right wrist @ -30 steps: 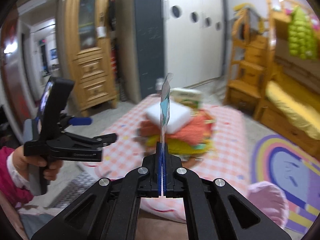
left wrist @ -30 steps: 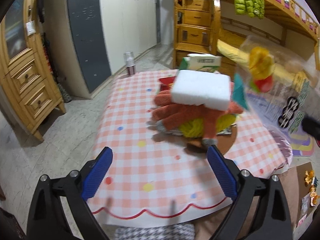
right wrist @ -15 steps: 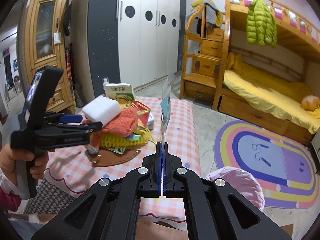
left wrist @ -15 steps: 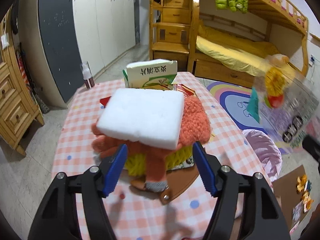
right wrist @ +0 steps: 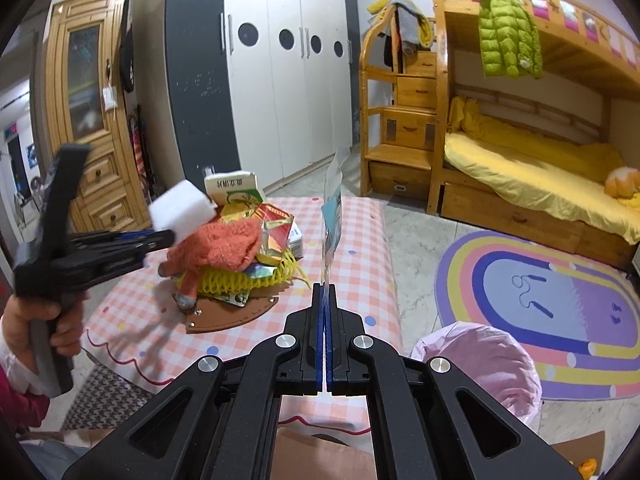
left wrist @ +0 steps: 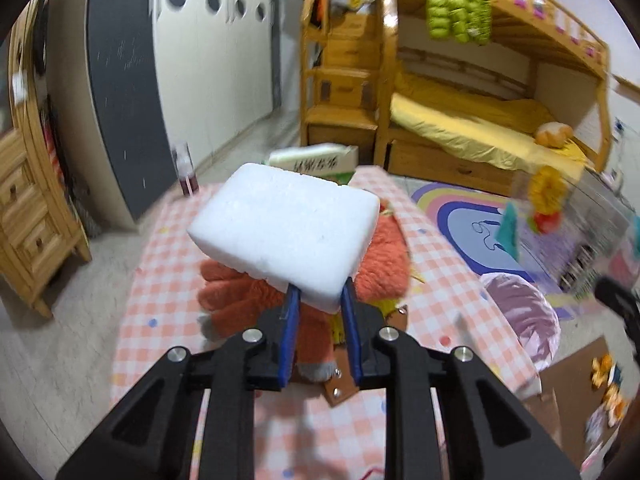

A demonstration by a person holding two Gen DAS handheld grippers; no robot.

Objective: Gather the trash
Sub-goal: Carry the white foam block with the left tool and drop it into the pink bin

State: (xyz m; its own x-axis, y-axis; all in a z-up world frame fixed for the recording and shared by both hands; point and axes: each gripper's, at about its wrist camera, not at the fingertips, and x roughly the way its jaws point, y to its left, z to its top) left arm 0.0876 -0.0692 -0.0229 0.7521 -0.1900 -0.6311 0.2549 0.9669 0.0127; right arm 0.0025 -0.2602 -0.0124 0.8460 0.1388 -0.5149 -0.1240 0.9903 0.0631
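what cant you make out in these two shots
- Print on the clear plastic wrapper: left wrist view, motion blur.
- Inside of the pink-lined bin: right wrist view, right gripper covers part.
- Under the foam block: orange glove pile hides it.

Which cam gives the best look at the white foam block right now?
Left wrist view: the white foam block fills the centre, its near corner pinched by the left gripper, whose jaws have just been closing on it. The right wrist view shows the block only small and blurred at the left, above the orange fuzzy glove.
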